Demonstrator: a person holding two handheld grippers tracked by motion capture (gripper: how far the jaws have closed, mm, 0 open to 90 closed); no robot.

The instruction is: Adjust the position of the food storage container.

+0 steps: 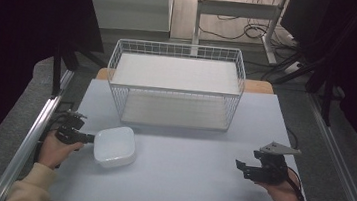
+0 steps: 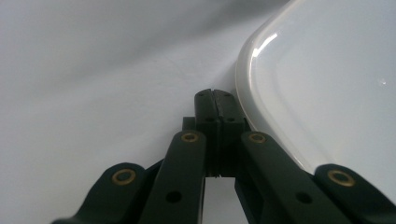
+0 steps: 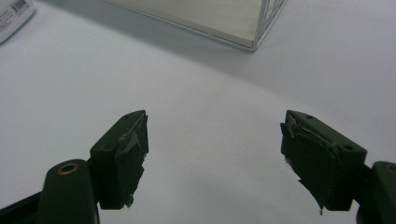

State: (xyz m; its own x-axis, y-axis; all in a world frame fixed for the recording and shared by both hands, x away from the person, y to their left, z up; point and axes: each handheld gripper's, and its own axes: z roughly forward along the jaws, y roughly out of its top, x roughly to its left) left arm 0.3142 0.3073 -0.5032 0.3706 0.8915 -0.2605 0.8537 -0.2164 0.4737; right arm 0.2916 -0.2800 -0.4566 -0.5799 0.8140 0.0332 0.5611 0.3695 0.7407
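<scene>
High view shows the left claw (image 1: 87,137) closed beside a white rounded-square plastic container (image 1: 115,146), the right claw (image 1: 241,166) open and empty, nothing yet lifted.

Worktop (image 1: 183,181): pale grey-blue sheet over a wooden board.
Far centre: white wire two-tier rack (image 1: 175,85) standing on it, with white shelf boards.
Near left: white square lidded container (image 1: 115,146), resting flat.

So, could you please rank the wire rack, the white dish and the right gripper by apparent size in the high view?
1. wire rack, clearly largest
2. white dish
3. right gripper, smallest, though its hand hides part of it
</scene>
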